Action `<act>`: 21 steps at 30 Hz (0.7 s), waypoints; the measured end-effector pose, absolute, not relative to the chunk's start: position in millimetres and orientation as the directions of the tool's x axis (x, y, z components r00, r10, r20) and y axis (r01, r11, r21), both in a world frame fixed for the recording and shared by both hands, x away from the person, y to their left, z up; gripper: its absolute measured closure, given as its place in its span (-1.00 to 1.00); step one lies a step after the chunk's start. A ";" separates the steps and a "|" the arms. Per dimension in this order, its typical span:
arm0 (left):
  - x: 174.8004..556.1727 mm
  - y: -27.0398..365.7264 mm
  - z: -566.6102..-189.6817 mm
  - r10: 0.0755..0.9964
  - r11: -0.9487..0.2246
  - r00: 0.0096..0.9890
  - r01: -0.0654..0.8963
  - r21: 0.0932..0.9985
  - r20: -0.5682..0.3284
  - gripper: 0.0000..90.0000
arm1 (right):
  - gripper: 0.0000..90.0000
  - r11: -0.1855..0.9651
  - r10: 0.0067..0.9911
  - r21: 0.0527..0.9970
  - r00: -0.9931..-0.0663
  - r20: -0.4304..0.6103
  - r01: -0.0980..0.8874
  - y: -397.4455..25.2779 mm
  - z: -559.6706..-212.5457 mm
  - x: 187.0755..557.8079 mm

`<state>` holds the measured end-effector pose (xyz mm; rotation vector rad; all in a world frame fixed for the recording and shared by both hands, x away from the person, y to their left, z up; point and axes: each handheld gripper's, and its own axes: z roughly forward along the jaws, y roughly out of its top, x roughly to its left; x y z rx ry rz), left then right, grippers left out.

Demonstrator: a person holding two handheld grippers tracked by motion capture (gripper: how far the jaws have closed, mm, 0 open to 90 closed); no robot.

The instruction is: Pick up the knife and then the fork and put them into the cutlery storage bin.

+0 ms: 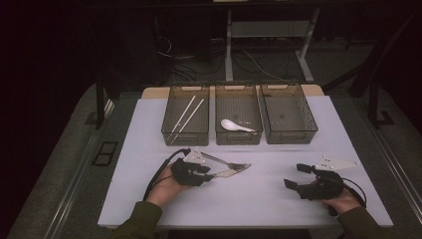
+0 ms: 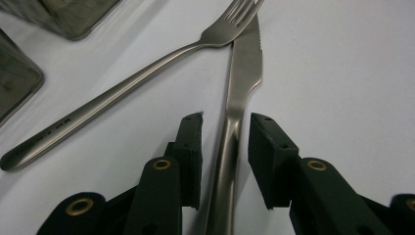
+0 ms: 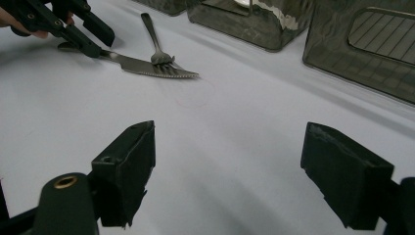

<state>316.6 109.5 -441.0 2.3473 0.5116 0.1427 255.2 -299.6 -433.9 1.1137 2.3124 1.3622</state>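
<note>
A steel knife point(image 2: 244, 73) lies flat on the white table point(image 1: 249, 199), its handle between the jaws of my left gripper point(image 2: 226, 120). The jaws stand open, with a narrow gap on each side of the handle. A steel fork point(image 2: 122, 93) lies beside it, its tines resting across the knife's tip. In the high view the left gripper point(image 1: 211, 174) sits left of centre with the knife point(image 1: 234, 172) and fork point(image 1: 224, 160) pointing right. My right gripper point(image 1: 297, 176) rests at the right, wide open point(image 3: 230, 137) over bare table. The right gripper view takes in the knife point(image 3: 147, 66) and fork point(image 3: 154, 36) farther off.
Three dark mesh bins stand in a row at the back. The left bin point(image 1: 185, 130) holds white chopsticks point(image 1: 186, 113), the middle bin point(image 1: 239, 137) a white spoon point(image 1: 236, 125), and the right bin point(image 1: 288, 134) looks empty. Bare table lies between the two grippers.
</note>
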 end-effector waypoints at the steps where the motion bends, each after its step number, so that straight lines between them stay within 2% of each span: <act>1: 316.3 108.6 -442.3 0.404 -0.659 0.914 0.324 0.679 -0.044 0.45 | -0.54 0.277 0.711 0.825 -0.682 0.169 0.493 -299.6 -434.0 255.2; 8: 315.2 108.3 -445.1 0.383 -0.677 0.923 0.298 0.673 -0.023 0.54 | -0.54 0.275 0.712 0.825 -0.681 0.171 0.494 -299.6 -433.8 255.2; 13: 314.8 108.5 -446.2 0.370 -0.672 0.928 0.290 0.682 -0.030 0.70 | -0.54 0.273 0.711 0.825 -0.681 0.173 0.495 -299.6 -433.8 255.1; 21: 314.7 108.0 -445.4 0.365 -0.680 0.931 0.286 0.676 -0.027 0.75 | -0.54 0.274 0.710 0.826 -0.683 0.172 0.493 -299.6 -433.7 255.2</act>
